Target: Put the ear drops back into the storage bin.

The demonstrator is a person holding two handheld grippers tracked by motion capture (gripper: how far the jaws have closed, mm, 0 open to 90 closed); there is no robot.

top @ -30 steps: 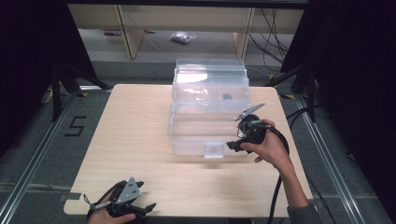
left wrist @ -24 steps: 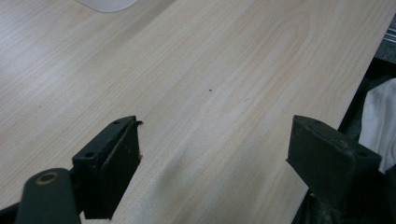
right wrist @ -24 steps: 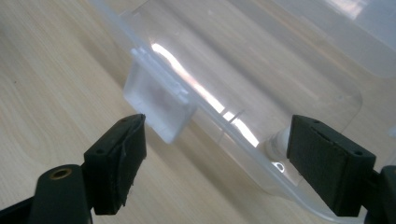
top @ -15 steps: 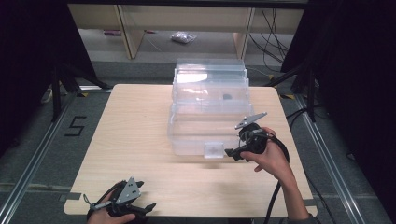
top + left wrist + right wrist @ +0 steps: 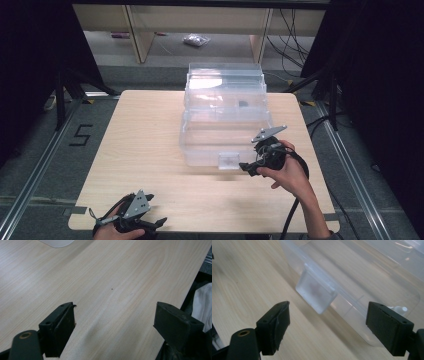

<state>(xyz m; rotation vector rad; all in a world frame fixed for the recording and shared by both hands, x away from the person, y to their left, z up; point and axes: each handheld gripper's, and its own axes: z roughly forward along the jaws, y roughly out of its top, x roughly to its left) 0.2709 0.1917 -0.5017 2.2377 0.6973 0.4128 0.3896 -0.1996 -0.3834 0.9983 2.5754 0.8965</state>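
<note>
The left claw (image 5: 159, 221) rests at the near left edge of the counter (image 5: 145, 145), held in a hand, well apart from everything else. In the left gripper view its jaws stand wide, with only bare wood grain between them.

In the middle of the counter sits a clear plastic box (image 5: 223, 112), lid closed, with a frosted latch (image 5: 228, 160) hanging at the centre of its front edge.

The right claw (image 5: 243, 167), gripped by the right hand (image 5: 287, 172), points at that latch from just beside it. In the right gripper view its jaws are spread wide and hold nothing; the latch (image 5: 315, 293) lies ahead between them, untouched.
</note>
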